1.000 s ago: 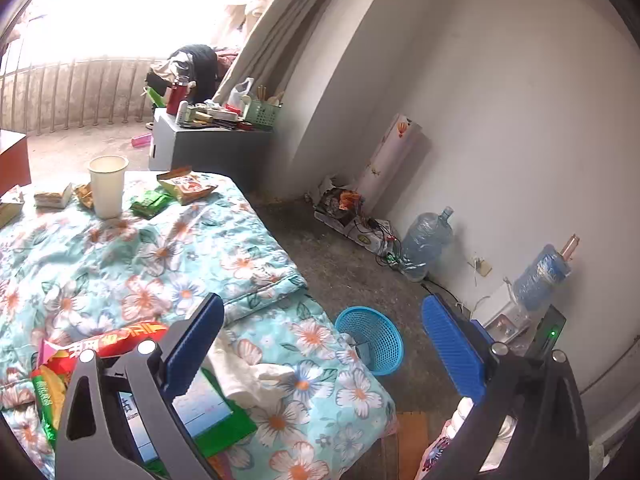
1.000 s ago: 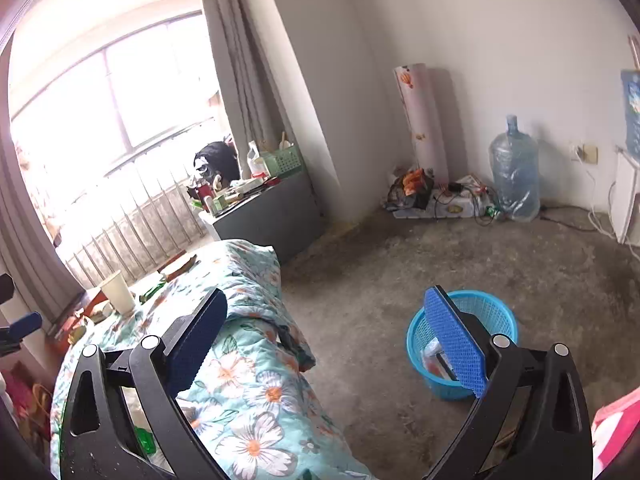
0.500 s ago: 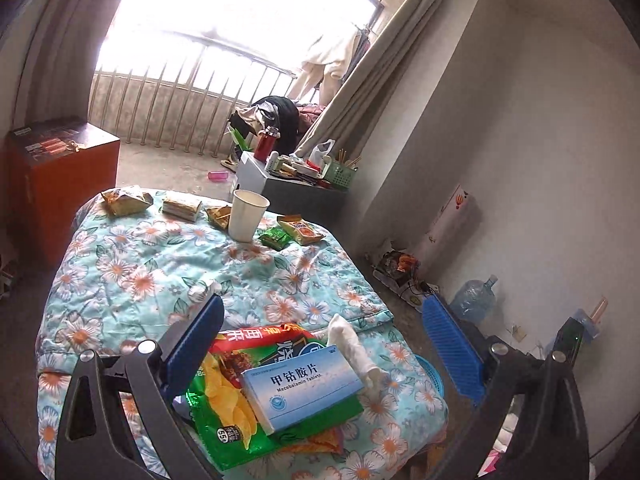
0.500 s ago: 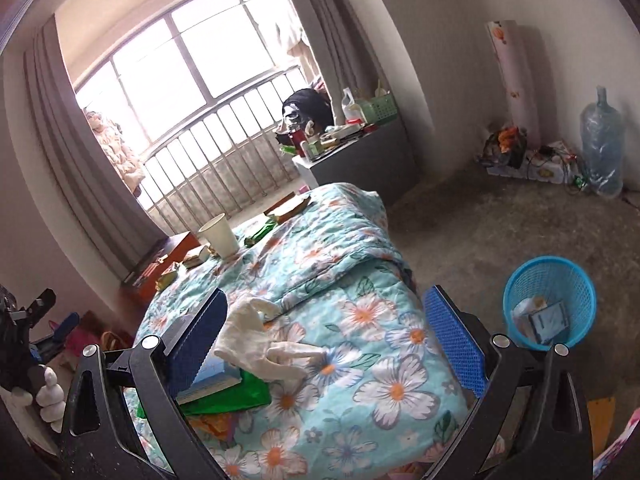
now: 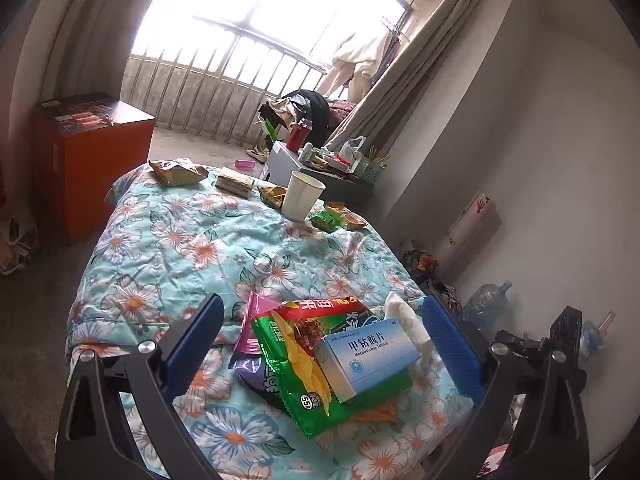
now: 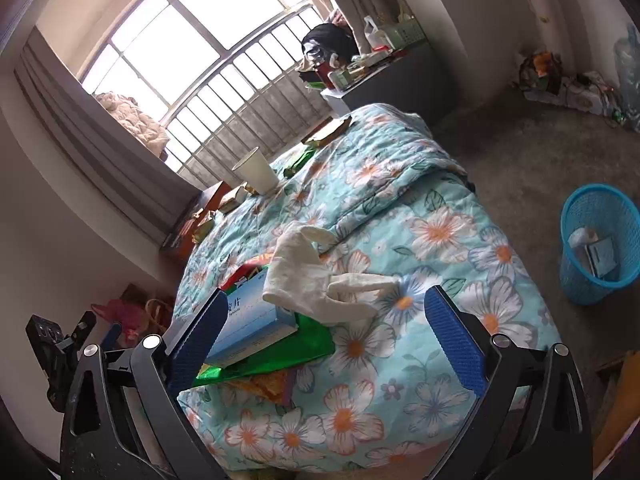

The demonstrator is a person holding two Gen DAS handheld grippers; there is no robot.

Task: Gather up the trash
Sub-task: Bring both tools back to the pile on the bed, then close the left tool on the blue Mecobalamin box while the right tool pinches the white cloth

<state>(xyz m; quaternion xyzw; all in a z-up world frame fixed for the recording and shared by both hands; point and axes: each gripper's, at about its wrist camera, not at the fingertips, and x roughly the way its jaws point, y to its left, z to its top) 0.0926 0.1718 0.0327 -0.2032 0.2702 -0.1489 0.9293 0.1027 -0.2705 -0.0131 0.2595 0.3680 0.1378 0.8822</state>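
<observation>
- Both cameras have swung from the floor back over the bed (image 5: 168, 240), bringing the trash pile close.
- Left gripper (image 5: 320, 344) spread wide, empty, over the box (image 5: 366, 354) on green wrappers (image 5: 304, 384).
- Right gripper (image 6: 320, 328) wide, empty, above the glove (image 6: 316, 280), which overlaps the box's edge.
- Bin (image 6: 600, 244) on the floor beside the bed, holding some trash.
- Cup (image 5: 302, 196) upright among wrappers at the far end.

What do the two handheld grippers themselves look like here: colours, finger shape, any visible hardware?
Both look alike. The left gripper and the right gripper each have two black, angular, open-framed fingers tipped with flat blue pads whose surface is finely textured, joined by silver round-head screws. No cables, sleeves or markings show.
</observation>
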